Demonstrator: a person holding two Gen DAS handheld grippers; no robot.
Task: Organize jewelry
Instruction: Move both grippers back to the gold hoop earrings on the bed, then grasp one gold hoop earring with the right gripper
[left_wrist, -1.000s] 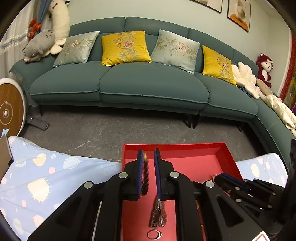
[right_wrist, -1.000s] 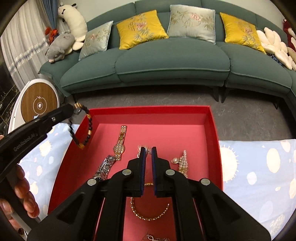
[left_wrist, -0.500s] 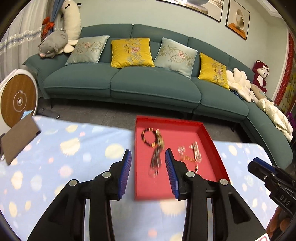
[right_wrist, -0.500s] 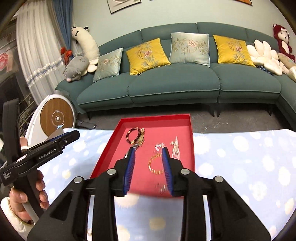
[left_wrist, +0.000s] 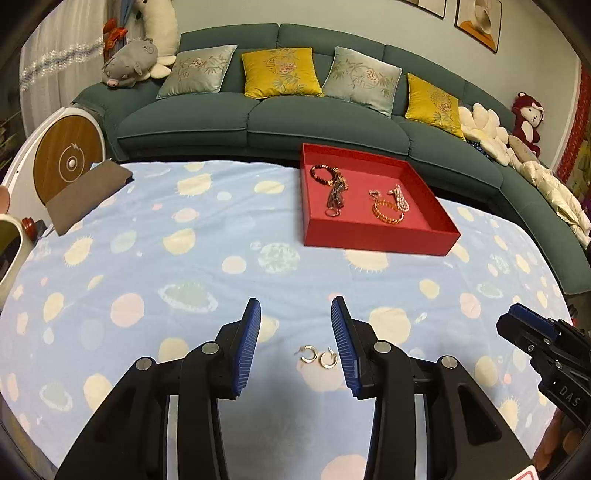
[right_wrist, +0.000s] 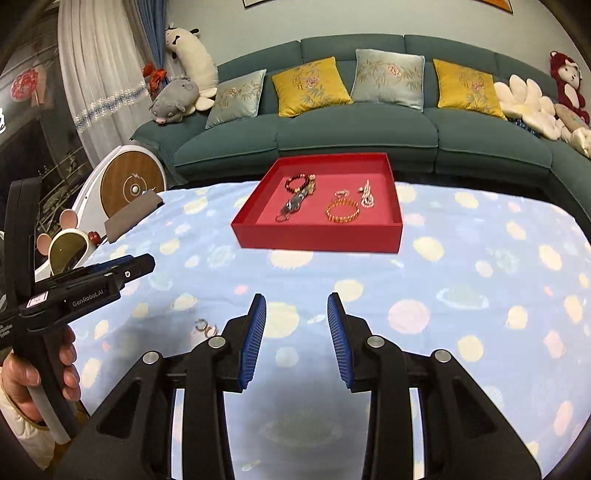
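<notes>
Left gripper (right_wrist: 136, 264), "GenRoboLAI" label

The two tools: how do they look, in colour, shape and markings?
Both are black plastic with silver screw heads. The left tool and the right tool each carry two flat fingers faced with ribbed blue pads. From the right wrist view, the left tool's side bears white "GenRoboAI" lettering; from the left wrist view, the right tool's side shows "DAS". A bare hand with a pale cuff grips the left handle.
</notes>
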